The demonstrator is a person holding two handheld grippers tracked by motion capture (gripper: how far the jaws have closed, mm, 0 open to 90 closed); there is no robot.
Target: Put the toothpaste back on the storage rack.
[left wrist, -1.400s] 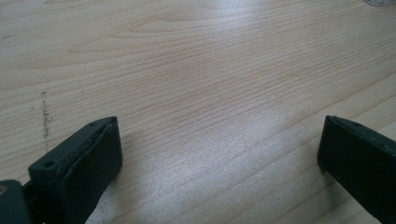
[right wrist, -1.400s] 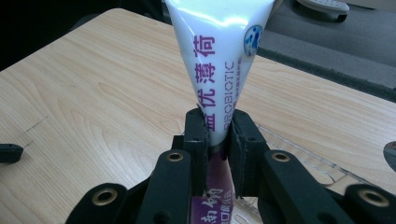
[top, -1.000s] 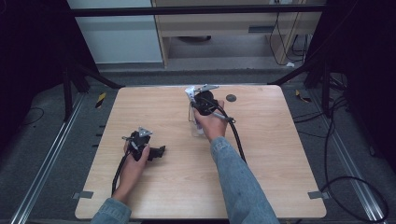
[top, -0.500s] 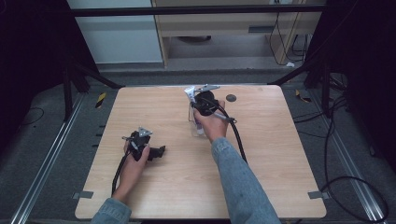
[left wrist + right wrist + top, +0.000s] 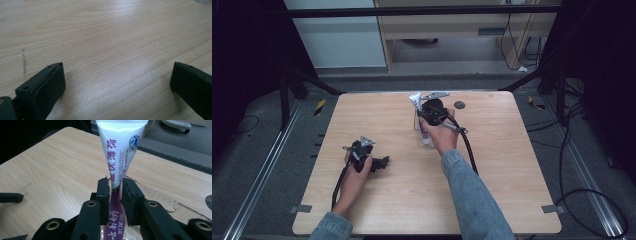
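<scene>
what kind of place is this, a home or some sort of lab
Most likely a lab or recording workspace, not a home. A bare wooden table stands on grey carpet inside dark metal framing, loose cables trail across the floor, and the person works with handheld tongs, the right tongs gripping a toothpaste tube.

Toothpaste tube (image 5: 119, 150): glossy plastic, white top w/ purple lower part. Table (image 5: 377, 195): light wood grain, smooth w/ soft sheen. Right gripper (image 5: 115, 202) jaws: matt black plastic, rough-edged pads. Clear plastic holder (image 5: 160, 197) beside tube. Sleeve (image 5: 472, 195): blue denim.
</scene>
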